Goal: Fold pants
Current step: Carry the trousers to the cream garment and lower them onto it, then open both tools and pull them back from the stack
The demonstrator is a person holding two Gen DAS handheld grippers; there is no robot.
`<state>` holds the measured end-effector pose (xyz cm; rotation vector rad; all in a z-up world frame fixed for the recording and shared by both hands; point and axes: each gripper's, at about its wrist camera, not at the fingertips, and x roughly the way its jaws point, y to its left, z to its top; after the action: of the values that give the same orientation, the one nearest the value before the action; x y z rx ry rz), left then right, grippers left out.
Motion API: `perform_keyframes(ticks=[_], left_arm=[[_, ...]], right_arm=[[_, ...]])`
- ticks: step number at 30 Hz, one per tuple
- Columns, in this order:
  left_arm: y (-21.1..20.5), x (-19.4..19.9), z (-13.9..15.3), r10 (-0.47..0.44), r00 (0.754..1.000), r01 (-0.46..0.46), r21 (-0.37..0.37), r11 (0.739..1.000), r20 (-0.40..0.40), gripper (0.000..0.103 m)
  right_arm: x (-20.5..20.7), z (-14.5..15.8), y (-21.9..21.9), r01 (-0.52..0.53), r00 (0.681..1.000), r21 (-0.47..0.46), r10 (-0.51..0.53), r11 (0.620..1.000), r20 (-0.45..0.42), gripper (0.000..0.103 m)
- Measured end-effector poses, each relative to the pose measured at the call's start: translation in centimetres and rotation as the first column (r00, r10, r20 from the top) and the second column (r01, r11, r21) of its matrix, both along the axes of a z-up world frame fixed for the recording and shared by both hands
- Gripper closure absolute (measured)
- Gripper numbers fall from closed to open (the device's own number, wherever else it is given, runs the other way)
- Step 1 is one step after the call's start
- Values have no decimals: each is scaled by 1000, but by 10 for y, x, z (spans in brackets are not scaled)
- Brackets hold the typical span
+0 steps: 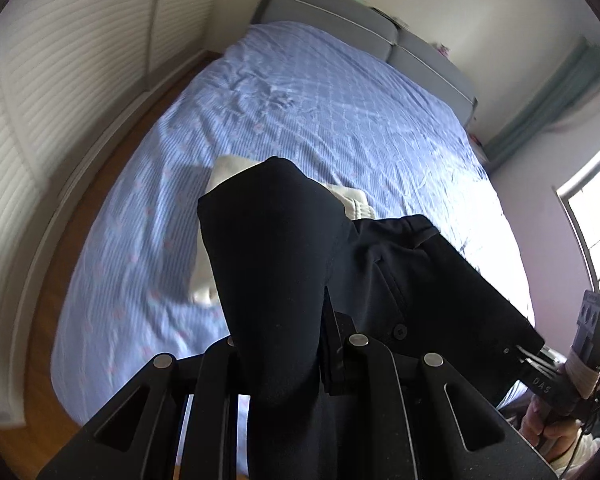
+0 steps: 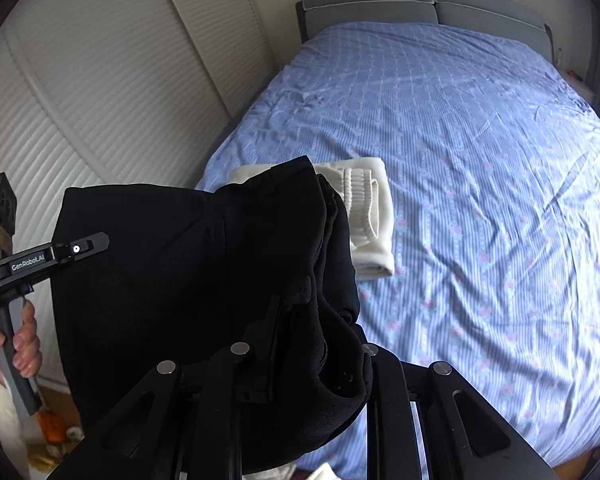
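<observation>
Black pants (image 1: 284,264) hang in the air above the blue bed, held at both ends. My left gripper (image 1: 292,360) is shut on one end of the black pants; its fingers are buried in the cloth. It also shows in the right wrist view (image 2: 88,246), clamped on the fabric's left edge. My right gripper (image 2: 300,360) is shut on the other end of the black pants (image 2: 188,280), which bunch over its fingers. It shows in the left wrist view (image 1: 516,350) at the pants' right corner.
Folded white pants (image 2: 368,204) lie on the blue striped bedspread (image 2: 480,184) just beyond the black pants. A grey headboard (image 2: 428,0) is at the far end. White louvred closet doors (image 2: 100,80) stand left, a window (image 1: 596,236) right.
</observation>
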<state>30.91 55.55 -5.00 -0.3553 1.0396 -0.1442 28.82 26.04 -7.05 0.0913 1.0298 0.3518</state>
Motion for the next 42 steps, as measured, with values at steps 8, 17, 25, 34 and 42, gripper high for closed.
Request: perform_keyframes(ticks=[8, 17, 25, 34, 42], left_arm=[[20, 125, -29, -159, 987, 159, 2, 987, -35, 85], [26, 244, -74, -254, 964, 256, 22, 966, -76, 85], [20, 287, -136, -290, 942, 294, -4, 956, -166, 84], [26, 283, -163, -249, 946, 285, 166, 944, -208, 51], [23, 238, -119, -207, 973, 229, 501, 834, -100, 32]], right_arm=[[58, -8, 43, 114, 993, -59, -114, 992, -7, 83], [137, -45, 64, 208, 978, -129, -208, 970, 15, 83], [167, -88, 66, 249, 964, -212, -263, 945, -41, 83], [155, -121, 52, 259, 943, -179, -288, 949, -165, 77], [131, -103, 26, 322, 931, -255, -353, 912, -88, 36]])
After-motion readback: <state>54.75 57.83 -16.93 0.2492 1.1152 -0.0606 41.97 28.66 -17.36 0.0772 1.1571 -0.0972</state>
